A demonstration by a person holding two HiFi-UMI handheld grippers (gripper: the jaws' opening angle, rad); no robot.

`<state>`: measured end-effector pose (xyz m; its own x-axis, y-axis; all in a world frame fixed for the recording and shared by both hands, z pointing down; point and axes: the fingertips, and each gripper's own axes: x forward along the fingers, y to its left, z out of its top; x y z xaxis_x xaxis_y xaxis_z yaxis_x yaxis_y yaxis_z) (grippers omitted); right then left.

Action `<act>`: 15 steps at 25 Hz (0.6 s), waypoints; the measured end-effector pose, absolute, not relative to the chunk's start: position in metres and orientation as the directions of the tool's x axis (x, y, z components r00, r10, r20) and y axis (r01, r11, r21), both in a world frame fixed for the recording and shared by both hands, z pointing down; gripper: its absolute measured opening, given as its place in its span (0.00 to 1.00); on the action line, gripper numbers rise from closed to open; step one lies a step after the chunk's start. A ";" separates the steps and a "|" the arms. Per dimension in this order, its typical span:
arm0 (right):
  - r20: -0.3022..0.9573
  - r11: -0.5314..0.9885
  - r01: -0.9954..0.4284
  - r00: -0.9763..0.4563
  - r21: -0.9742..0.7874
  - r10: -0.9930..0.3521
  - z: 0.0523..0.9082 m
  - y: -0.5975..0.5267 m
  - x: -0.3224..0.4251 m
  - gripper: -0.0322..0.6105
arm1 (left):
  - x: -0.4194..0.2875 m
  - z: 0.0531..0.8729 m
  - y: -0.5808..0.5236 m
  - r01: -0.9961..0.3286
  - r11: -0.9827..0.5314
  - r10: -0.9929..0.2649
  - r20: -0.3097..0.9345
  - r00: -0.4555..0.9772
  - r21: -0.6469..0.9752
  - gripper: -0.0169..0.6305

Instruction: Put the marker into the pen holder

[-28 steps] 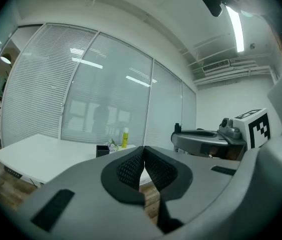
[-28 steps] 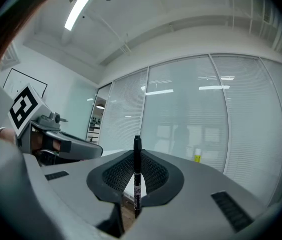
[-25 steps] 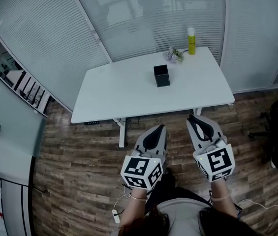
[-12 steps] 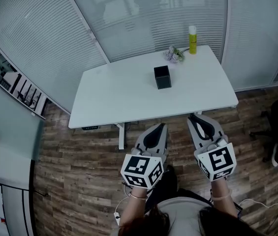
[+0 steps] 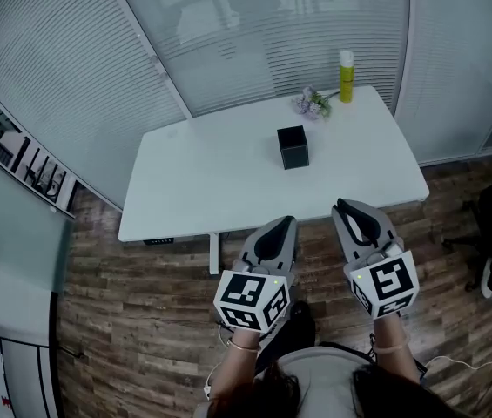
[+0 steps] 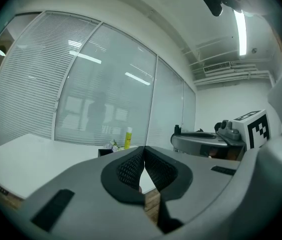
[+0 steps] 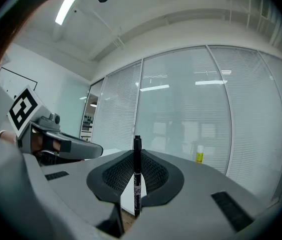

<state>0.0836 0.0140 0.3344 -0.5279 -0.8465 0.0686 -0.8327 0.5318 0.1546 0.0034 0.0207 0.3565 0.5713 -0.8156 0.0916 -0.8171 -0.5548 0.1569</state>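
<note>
Marker (image 7: 137, 184): stood upright, pinched betw. fingers of right gripper (image 7: 137, 153), cap above tips. Left gripper (image 6: 143, 149): fingers were pressed together, nothing betw. them. Pen holder (image 5: 293, 147): sat on table (image 5: 202, 181), well ahead of both grippers' fingertips.

Matt white table (image 5: 219, 177), wood-plank floor (image 5: 141, 312)

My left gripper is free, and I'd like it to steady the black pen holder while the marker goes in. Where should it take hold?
Probably the left wall of the pen holder, near the rim, coming from above and the left. It stands upright, square and apparently open-topped on the table, and that grip leaves the opening free for the marker in the right gripper.
</note>
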 end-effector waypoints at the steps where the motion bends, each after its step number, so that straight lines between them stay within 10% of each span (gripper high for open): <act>1: 0.070 0.530 -0.834 -0.526 0.154 -0.848 0.335 0.009 0.081 0.15 | 0.001 0.357 0.016 -0.816 -0.556 -0.815 0.091 0.573 0.159 0.06; 15: 0.078 0.505 -0.846 -0.499 0.172 -0.863 0.330 -0.046 0.049 0.15 | -0.026 0.357 -0.043 -0.787 -0.589 -0.790 0.074 0.608 0.185 0.06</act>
